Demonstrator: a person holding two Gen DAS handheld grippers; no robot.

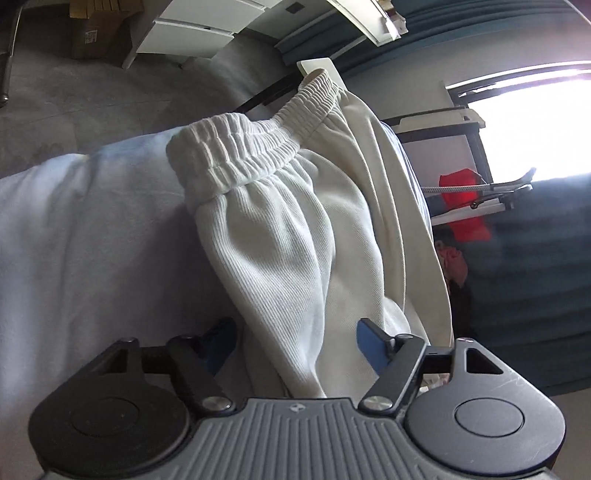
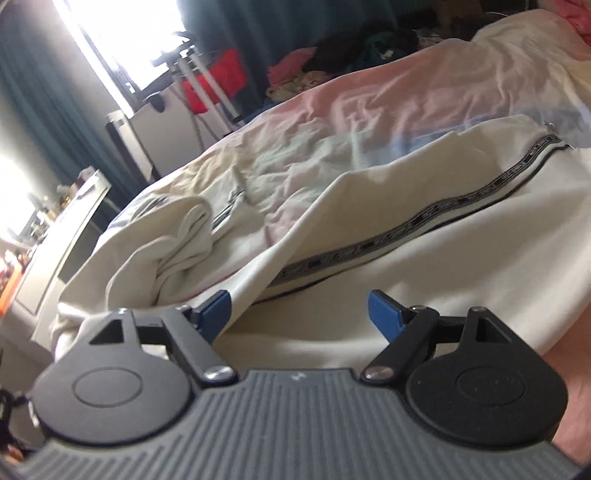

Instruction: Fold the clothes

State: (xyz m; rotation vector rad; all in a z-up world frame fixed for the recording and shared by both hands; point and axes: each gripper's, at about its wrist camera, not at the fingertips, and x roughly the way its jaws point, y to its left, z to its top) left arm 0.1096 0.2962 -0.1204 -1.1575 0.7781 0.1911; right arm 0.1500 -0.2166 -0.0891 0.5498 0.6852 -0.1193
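White sweatpants lie on a pale bed sheet. In the left wrist view their bunched elastic waistband is ahead, and ribbed white fabric runs down between the two blue pads of my left gripper, whose jaws stand wide apart. In the right wrist view a trouser leg with a black patterned side stripe stretches to the far right. A crumpled white part lies to the left. My right gripper is open just above the flat white cloth, its left pad against a folded edge.
The bed is rumpled, with a heap of coloured clothes at its far side. A red item on a rack and a bright window with teal curtains stand beyond. White drawers and a grey floor show in the left wrist view.
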